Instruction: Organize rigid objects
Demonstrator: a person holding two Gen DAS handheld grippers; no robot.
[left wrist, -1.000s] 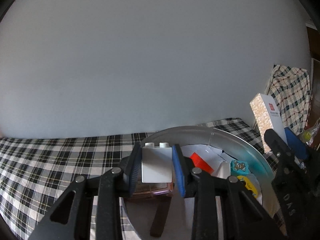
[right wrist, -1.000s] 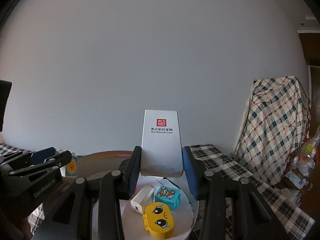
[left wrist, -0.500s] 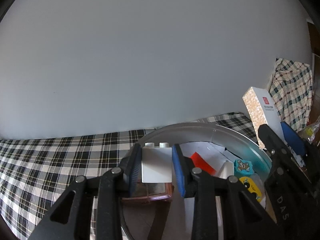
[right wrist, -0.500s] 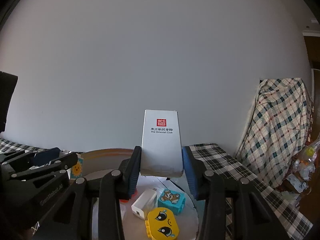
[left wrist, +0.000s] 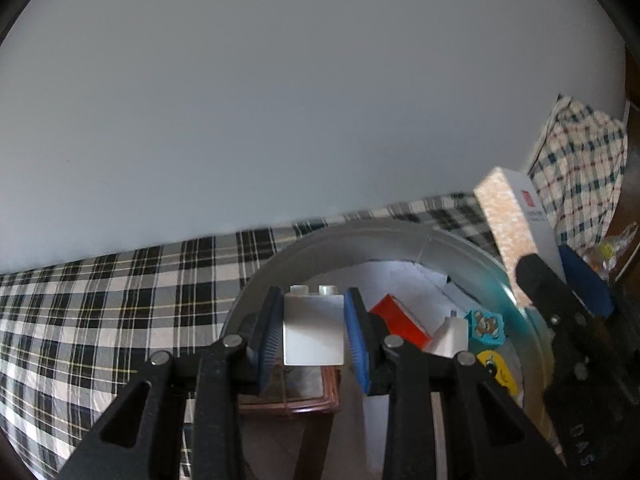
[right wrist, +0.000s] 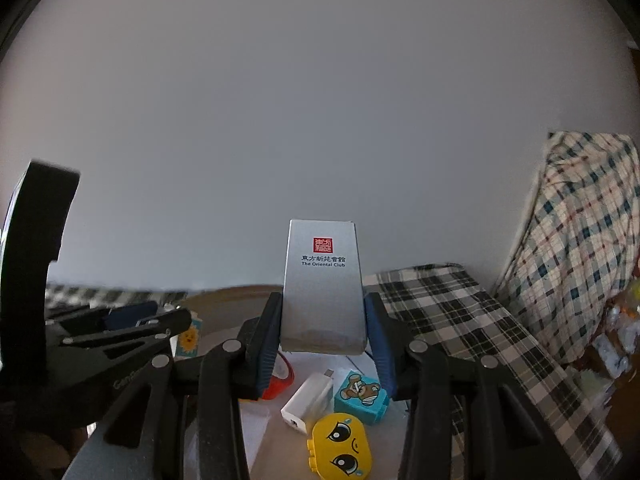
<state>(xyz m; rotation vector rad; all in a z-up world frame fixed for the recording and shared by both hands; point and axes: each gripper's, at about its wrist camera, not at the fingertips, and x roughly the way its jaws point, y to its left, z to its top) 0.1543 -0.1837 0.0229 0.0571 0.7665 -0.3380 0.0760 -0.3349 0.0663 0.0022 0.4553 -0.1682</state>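
Note:
My left gripper [left wrist: 313, 328] is shut on a white toy brick [left wrist: 313, 330] and holds it above a round metal tray [left wrist: 400, 236]. My right gripper [right wrist: 323, 320] is shut on a silver "The Oriental Club" box [right wrist: 323, 284], held upright over the same tray; the box also shows in the left wrist view [left wrist: 520, 224]. In the tray lie a red block [left wrist: 400, 322], a white charger [right wrist: 308, 400], a teal bear brick [right wrist: 360, 396] and a yellow face brick [right wrist: 340, 446]. The left gripper also shows at the left of the right wrist view [right wrist: 132, 320].
A black-and-white checked cloth [left wrist: 100, 312] covers the table. A brown framed tile [left wrist: 296, 396] lies under the white brick. A checked cloth drapes over furniture at the right [right wrist: 580, 240]. A plain wall [right wrist: 320, 100] stands behind. A sun-print brick [right wrist: 188, 338] sits by the tray's left.
Both grippers have lifted and tilted a little over the tray. The held brick and box stay gripped. The tray and its bricks appear lower and closer in both views.

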